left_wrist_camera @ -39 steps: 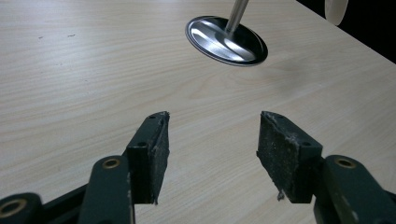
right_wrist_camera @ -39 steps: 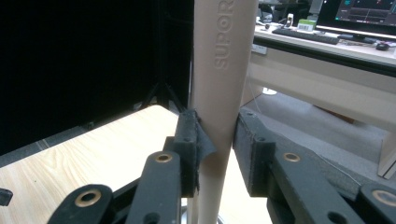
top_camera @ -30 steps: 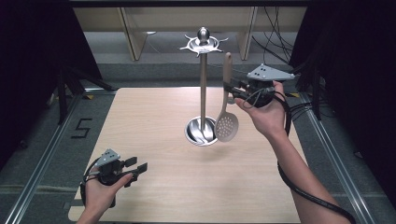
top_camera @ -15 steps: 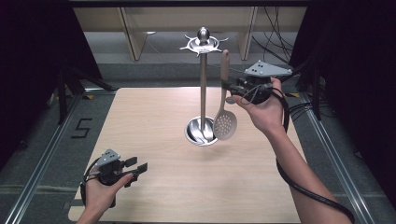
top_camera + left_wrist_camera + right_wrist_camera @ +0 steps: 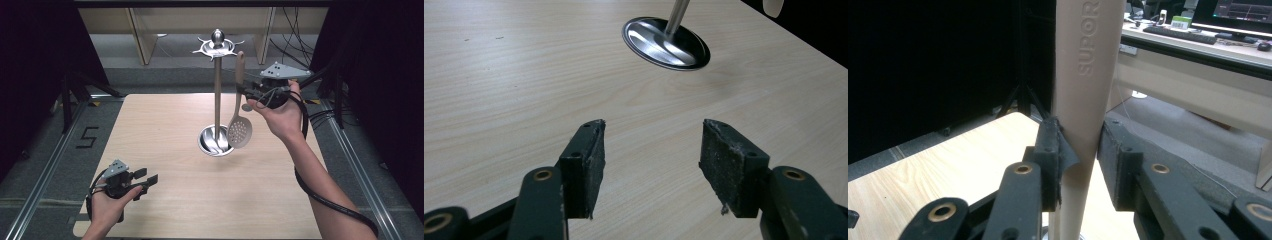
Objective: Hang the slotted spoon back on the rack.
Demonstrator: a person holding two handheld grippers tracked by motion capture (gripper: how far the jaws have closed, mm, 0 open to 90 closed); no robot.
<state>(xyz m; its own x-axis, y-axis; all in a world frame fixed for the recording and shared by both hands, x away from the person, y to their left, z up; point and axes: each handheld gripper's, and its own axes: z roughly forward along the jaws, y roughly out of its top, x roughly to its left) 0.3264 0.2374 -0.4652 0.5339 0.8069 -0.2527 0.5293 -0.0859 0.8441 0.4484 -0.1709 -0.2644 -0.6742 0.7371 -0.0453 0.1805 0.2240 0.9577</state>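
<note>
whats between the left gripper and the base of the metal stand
Bare wooden table: in the left gripper view nothing lies between the open left gripper and the stand's base.

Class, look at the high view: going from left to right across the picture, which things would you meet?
Left gripper → utensil stand → slotted spoon → right gripper.

a utensil stand (image 5: 217,100) rises from the table (image 5: 165,125), its base just past the middle toward 12 o'clock. at the stand's 3 o'clock hangs a slotted spoon (image 5: 238,131), bowl down beside the base, handle clamped in the right gripper (image 5: 245,91). the left gripper (image 5: 146,176) rests at the table's 7 o'clock, well apart from the stand.
</note>
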